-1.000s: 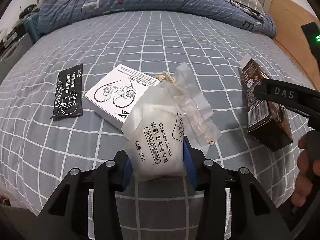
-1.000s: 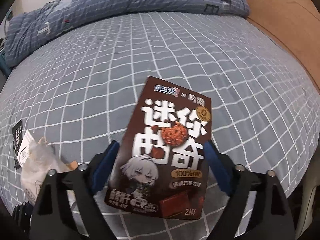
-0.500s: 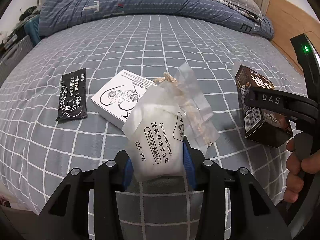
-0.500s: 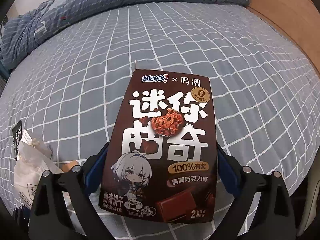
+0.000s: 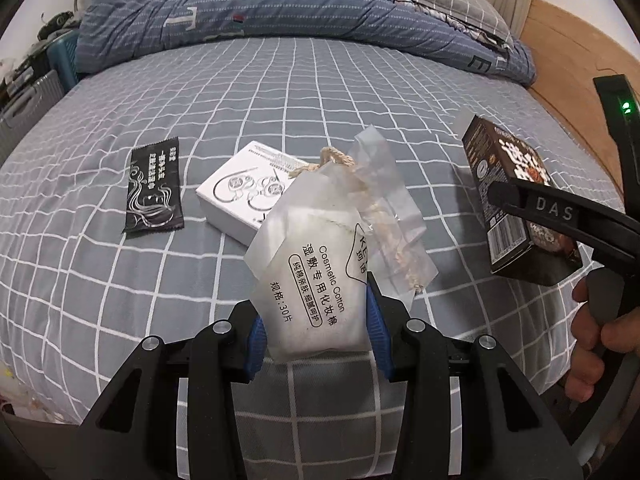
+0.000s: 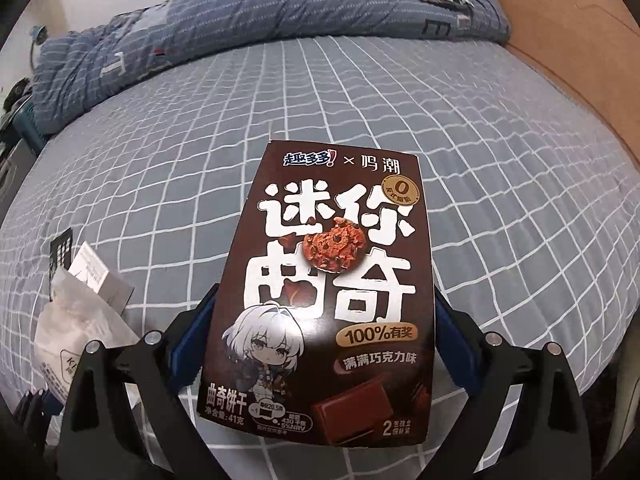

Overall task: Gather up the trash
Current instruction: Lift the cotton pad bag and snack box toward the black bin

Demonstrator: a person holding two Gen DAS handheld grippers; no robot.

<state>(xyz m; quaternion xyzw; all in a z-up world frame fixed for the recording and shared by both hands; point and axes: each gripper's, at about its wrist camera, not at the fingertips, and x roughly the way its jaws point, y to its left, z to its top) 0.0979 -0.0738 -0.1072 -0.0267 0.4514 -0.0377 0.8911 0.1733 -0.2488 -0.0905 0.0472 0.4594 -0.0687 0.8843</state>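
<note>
While your left gripper (image 5: 314,330) is clamped on the cotton bag (image 5: 316,280) and holds it above the bed (image 5: 280,92), your right gripper (image 6: 320,348) is clamped on the cookie box (image 6: 332,280), also off the sheet. Under the bag you have the white box (image 5: 240,200) lying flat, partly hidden by it. The black sachet (image 5: 154,192) lies just beside the white box, on its left, not touching. A clear wrapper with a cord (image 5: 384,216) hangs with the bag. The quilt (image 5: 280,8) is bunched at the far end, well apart. Your hand (image 5: 596,344) shows at the right edge.
</note>
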